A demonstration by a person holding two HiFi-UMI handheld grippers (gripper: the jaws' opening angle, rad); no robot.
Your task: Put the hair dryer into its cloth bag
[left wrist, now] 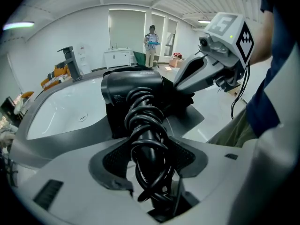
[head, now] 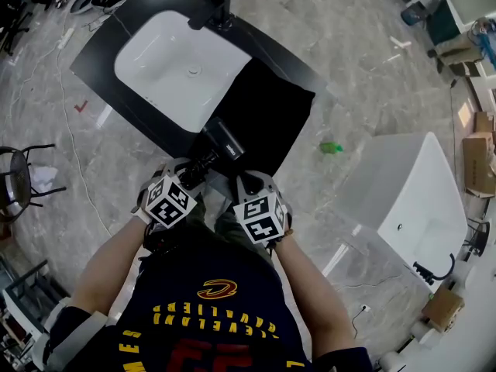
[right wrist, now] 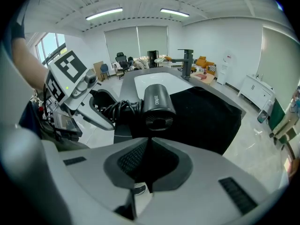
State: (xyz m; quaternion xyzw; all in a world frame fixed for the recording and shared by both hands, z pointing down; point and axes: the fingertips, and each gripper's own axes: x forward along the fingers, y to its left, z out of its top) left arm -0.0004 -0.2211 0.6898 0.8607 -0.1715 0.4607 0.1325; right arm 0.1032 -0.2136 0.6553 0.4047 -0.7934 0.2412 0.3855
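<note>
The hair dryer (head: 223,142) lies on the surface (head: 101,53) at the cloth bag (head: 275,118)'s 8 o'clock edge. Its handle points to 7 o'clock, between the left hand-held gripper (head: 192,178)'s parted jaws. The right hand-held gripper (head: 246,183) pinches the bag.

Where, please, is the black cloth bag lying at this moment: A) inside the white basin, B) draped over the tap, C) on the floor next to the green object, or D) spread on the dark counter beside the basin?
D: in the head view the cloth bag lies spread out flat on the counter, right beside the basin and not in it.
</note>
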